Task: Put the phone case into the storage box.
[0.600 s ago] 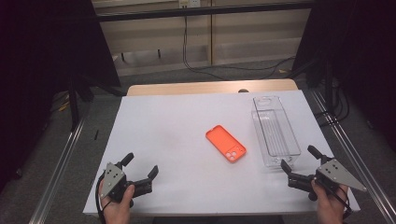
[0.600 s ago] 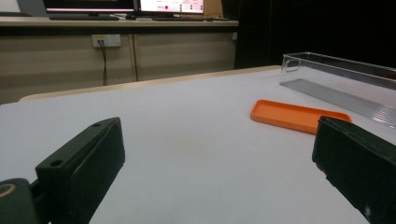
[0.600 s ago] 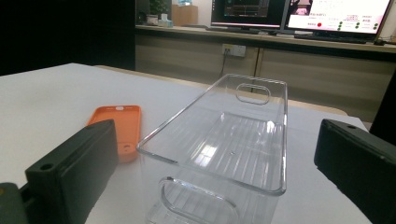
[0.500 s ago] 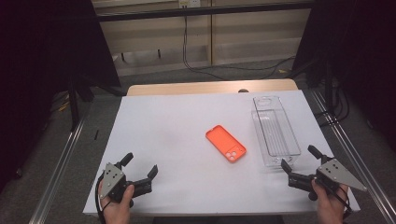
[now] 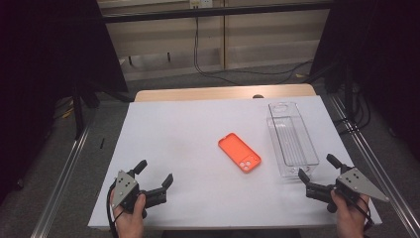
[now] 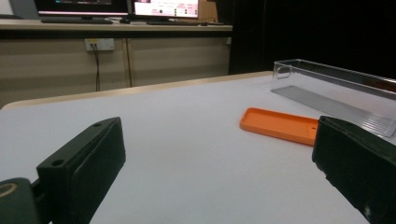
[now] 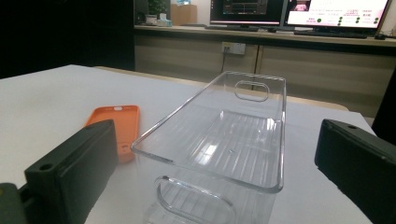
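An orange phone case (image 5: 239,152) lies flat near the middle of the white table (image 5: 188,129), also seen as the orange case (image 6: 280,125) and the case (image 7: 117,126). To its right stands an empty clear plastic bin (image 5: 291,139), long and narrow; this bin (image 7: 224,135) sits just ahead of my right gripper (image 5: 319,173), which is open at the table's front right. My left gripper (image 5: 154,174) is open at the front left, nothing between its jaws, far from the case. The bin (image 6: 336,93) lies beyond the case in the left gripper view.
A wooden strip (image 5: 223,93) borders the table's far edge. Metal rails (image 5: 64,173) run along both sides on the floor. Cables (image 5: 208,64) hang behind, and monitors (image 7: 299,11) stand on a bench at the back.
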A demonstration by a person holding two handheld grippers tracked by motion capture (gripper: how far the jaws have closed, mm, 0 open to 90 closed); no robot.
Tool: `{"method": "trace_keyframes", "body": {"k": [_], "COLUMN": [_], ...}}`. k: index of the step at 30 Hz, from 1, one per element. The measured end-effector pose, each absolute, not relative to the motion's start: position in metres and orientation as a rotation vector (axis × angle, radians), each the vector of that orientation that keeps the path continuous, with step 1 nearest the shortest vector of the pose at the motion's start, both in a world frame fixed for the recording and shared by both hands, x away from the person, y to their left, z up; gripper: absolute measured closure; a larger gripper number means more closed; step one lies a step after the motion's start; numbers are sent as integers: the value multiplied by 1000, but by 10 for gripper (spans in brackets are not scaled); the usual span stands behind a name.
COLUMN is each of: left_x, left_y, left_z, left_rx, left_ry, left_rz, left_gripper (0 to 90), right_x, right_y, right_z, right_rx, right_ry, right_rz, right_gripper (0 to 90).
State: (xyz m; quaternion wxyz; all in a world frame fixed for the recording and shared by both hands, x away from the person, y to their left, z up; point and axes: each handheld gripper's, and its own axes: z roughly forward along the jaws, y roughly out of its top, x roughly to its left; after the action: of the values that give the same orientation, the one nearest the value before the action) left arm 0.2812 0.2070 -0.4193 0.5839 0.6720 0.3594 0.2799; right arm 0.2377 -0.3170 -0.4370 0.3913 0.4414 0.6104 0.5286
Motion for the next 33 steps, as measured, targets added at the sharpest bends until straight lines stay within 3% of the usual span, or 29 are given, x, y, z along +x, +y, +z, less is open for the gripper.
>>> {"method": "trace_keyframes", "body": {"k": [33], "left_x": [344], "left_y": [141], "left_z": [-405], "left_rx": [1620], "left_ry": [649], "left_rz": [580], "left_gripper": [13], "right_x": [237], "right_y": [-318], "right_z": [-439], "right_rx": [1128], "right_ry": [1570], "right_rz": [1339], "right_gripper": [0]}}
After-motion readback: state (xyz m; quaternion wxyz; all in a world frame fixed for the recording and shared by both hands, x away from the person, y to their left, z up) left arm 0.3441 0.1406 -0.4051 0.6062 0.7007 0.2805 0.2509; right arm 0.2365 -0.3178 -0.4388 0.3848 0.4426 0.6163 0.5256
